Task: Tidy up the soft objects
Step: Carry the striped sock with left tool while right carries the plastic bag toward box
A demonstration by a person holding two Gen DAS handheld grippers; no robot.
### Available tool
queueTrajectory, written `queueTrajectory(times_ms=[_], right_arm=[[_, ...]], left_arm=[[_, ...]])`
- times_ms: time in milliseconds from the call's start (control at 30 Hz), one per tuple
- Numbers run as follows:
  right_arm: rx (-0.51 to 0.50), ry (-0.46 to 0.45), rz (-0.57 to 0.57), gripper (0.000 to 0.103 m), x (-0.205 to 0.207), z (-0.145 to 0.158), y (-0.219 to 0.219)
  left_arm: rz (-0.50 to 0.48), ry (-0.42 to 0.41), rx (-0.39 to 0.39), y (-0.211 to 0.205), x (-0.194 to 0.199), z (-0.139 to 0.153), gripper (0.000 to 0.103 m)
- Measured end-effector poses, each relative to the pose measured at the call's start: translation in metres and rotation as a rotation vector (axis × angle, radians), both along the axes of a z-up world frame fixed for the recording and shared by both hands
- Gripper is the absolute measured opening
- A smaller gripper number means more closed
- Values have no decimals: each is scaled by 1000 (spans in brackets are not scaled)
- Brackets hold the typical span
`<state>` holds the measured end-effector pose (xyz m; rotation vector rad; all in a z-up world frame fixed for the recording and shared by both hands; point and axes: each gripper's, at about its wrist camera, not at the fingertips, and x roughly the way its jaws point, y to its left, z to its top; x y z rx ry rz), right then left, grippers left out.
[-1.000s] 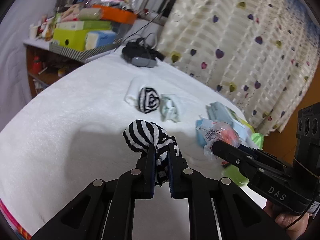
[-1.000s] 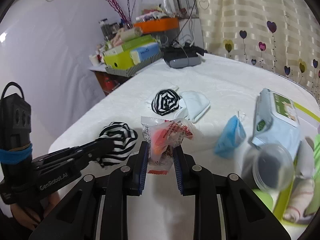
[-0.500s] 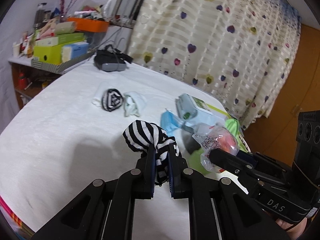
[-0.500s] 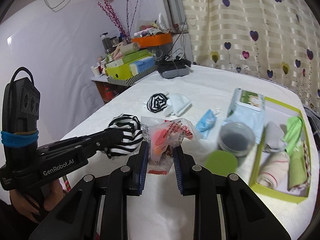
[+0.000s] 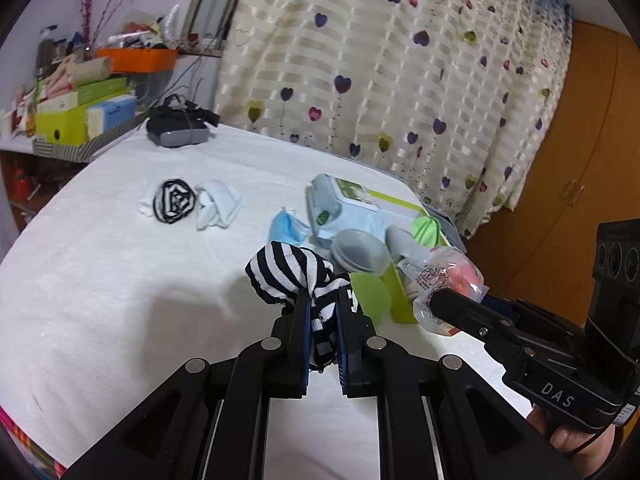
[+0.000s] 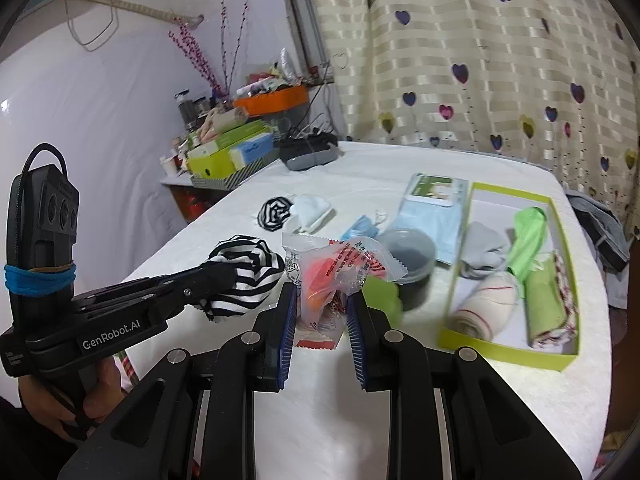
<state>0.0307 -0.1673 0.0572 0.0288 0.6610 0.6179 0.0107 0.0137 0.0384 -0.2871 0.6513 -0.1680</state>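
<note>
The left tongs are seen clamped nearly shut on a striped sock, which is pinched by one bunched end and held up clear of the white bench. The right tongs are closed part-way on a crinkly plastic packet with something orange-red inside, gripped low on its body. Both loads are carried above the bench, with the green-rimmed box of rolled cloths lying off to the right. The sock can be judged light, limp and forgiving; a pinch anywhere on the bunched fabric should hold, though the free part will droop. The packet looks light too, but its film is likely slippery, so a hold across the filled middle rather than the sealed edge seems safer. A second striped sock and a pale cloth are left on the bench.
</note>
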Motion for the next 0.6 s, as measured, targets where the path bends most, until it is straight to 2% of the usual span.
queueTrajectory(times_ms=[600], right_arm=[[27, -22, -114, 26, -7, 3, -58]], left_arm=[[-125, -31, 4, -48, 7, 10, 10]])
